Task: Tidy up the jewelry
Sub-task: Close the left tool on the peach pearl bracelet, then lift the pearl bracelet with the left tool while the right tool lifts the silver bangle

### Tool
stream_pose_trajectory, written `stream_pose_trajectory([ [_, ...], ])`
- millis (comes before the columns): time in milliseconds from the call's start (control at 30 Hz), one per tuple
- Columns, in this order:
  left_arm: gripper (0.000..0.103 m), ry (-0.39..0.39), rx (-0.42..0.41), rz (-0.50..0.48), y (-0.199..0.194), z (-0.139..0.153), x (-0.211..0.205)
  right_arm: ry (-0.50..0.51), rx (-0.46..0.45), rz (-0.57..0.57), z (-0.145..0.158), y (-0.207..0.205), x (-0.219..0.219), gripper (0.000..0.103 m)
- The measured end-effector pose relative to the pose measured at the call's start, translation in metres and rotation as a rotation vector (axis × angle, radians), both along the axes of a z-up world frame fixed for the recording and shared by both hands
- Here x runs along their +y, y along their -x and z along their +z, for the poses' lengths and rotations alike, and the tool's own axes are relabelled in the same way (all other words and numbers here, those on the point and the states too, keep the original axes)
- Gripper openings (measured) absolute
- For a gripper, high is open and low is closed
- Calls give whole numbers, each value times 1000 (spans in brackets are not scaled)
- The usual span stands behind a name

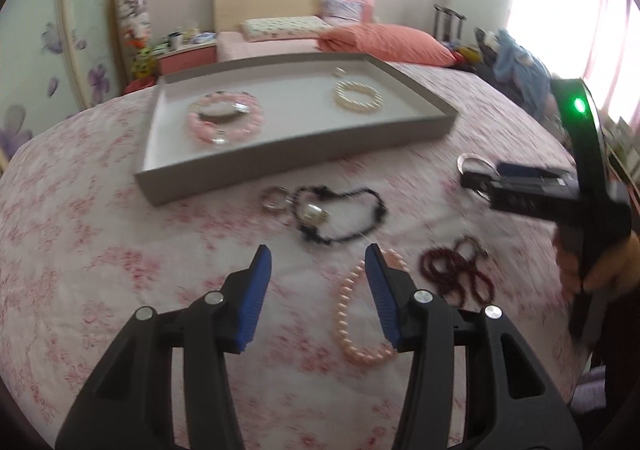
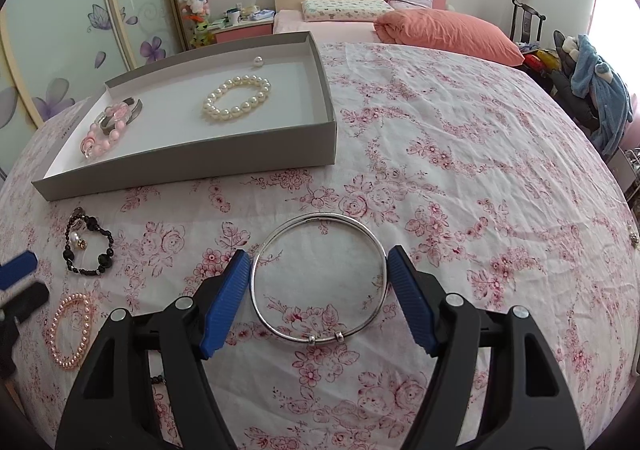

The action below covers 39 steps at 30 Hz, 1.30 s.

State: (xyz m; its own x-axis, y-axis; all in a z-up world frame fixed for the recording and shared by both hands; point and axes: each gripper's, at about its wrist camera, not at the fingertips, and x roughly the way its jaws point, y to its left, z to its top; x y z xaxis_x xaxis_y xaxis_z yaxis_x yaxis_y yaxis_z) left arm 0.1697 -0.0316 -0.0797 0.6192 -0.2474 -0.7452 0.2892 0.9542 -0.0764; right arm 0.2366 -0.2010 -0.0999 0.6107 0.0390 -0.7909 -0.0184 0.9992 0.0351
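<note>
Straddling the silver bangle flat on the bed, right tool spread wide, pads beside its rim, not yet clamped; left tool open, empty.

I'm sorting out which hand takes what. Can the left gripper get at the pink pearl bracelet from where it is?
Probably yes. The left gripper is open, and the pink pearl bracelet lies uncovered on the bedspread right beside its right finger, which hides part of the loop.
</note>
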Motion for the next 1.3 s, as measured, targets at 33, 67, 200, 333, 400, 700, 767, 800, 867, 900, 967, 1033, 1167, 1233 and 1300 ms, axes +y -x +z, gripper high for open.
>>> stream_pose_trajectory([
  [33,46,-8,2,-12,1,-1,-4,0,0,0,0,0,0,71],
  [67,44,-18,8,-27,2,-3,-8,0,0,0,0,0,0,71],
  [200,35,-68,37,-60,3,-12,-20,0,0,0,0,0,0,71],
  [333,25,-115,29,-68,2,-16,-27,0,0,0,0,0,0,71],
  [400,17,-126,27,-67,1,-17,-29,0,0,0,0,0,0,71],
  [700,7,-171,17,27,-4,-16,-12,0,0,0,0,0,0,71],
  [767,7,-177,17,52,-3,-16,-4,0,0,0,0,0,0,71],
  [800,7,-181,16,66,-3,-16,0,0,0,0,0,0,0,71],
  [867,7,-185,15,87,-4,-16,6,0,0,0,0,0,0,71],
  [900,7,-189,13,99,-3,-16,10,0,0,0,0,0,0,71],
  [967,7,-198,10,116,-2,-16,15,1,0,0,0,0,0,71],
  [1033,7,-203,10,137,-2,-16,20,1,0,0,0,0,0,71],
  [1167,7,-226,10,190,-7,-15,30,1,0,0,0,0,0,71],
  [1233,7,-240,14,240,-15,-15,38,1,0,0,-1,0,0,71],
  [1300,7,-234,20,284,-22,-14,45,1,0,0,0,0,0,71],
])
